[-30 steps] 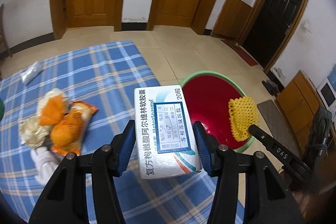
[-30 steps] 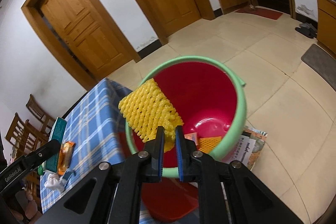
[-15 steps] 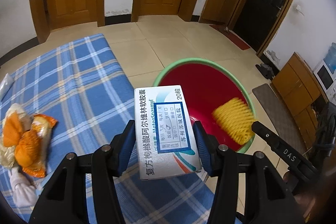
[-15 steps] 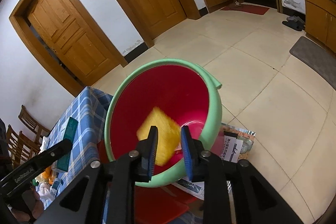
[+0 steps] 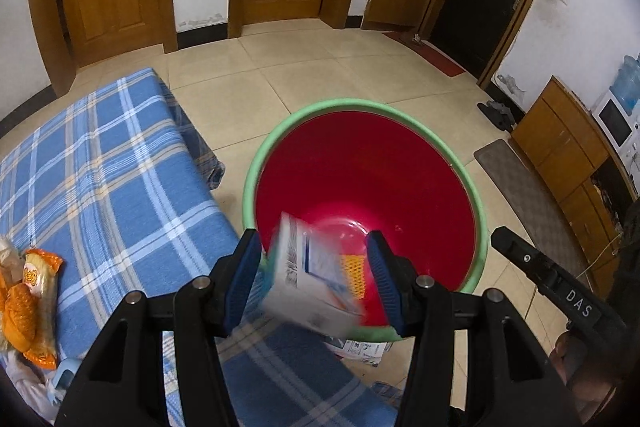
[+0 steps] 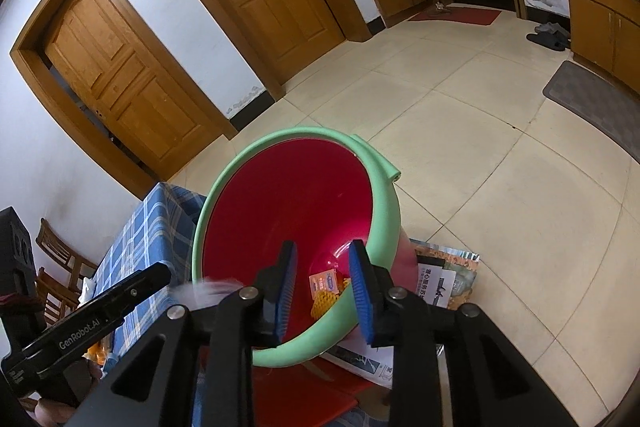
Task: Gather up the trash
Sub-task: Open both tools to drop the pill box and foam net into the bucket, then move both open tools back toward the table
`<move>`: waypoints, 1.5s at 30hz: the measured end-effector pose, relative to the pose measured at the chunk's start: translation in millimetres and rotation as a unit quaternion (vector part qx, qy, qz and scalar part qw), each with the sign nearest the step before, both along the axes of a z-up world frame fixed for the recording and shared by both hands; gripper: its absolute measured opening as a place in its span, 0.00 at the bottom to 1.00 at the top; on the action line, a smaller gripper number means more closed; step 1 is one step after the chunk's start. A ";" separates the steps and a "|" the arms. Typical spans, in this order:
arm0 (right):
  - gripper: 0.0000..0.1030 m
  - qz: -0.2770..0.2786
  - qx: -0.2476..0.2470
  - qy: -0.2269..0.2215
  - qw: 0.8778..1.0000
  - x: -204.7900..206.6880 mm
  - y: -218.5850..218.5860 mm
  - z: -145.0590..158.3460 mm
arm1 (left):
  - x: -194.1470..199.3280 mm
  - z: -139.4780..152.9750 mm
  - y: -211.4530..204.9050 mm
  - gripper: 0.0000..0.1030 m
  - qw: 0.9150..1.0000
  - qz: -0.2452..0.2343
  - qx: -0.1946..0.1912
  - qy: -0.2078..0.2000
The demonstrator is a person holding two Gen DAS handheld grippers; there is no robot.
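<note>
A red bin with a green rim (image 5: pixel 478 215) stands on the floor beside the table; it also shows in the right wrist view (image 6: pixel 384 195). My left gripper (image 5: pixel 314 275) is open above the bin's near edge. A white medicine box (image 5: pixel 308 283), blurred and tilted, is loose between its fingers, falling. My right gripper (image 6: pixel 322 291) is open and empty over the bin. The yellow foam net (image 6: pixel 326 301) lies at the bin's bottom next to an orange packet (image 6: pixel 324 283).
A blue plaid tablecloth (image 5: pixel 104 179) covers the table at left. Orange snack wrappers (image 5: pixel 28 303) and white scraps lie at its left edge. Papers (image 6: pixel 440 283) lie on the tiled floor beside the bin. Wooden chairs (image 6: pixel 56 267) stand far left.
My right gripper opened and the yellow net dropped into the bin. My left gripper moved right over the bin and opened; the medicine box has slipped free and tilts downward.
</note>
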State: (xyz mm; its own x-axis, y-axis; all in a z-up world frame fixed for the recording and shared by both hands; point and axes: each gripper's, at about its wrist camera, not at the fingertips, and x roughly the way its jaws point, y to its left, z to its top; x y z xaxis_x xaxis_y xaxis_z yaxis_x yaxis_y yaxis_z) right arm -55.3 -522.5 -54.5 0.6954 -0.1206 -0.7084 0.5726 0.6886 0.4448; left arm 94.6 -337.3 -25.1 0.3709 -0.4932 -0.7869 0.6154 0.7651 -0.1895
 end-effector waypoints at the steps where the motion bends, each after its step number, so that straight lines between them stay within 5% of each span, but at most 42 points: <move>1: 0.29 0.000 0.000 0.000 1.000 -0.1 -0.1 -0.1 | -0.2 0.4 -0.9 0.55 1.000 -0.002 -0.001 0.002; 12: 0.36 0.010 -0.003 -0.009 1.000 0.5 7.4 7.3 | -1.5 17.0 18.2 0.64 1.000 0.015 -0.004 -0.015; 24: 0.53 0.052 -0.014 -0.018 0.998 17.6 38.9 27.3 | 17.1 49.3 83.6 0.65 0.996 0.076 -0.016 -0.049; 34: 0.78 0.087 -0.020 -0.021 0.996 41.0 76.0 45.7 | 47.0 66.8 167.5 0.68 0.985 0.152 -0.012 -0.079; 45: 0.83 0.108 -0.041 -0.018 0.993 70.0 114.7 61.0 | 98.8 57.6 264.7 0.68 0.969 0.237 0.006 -0.072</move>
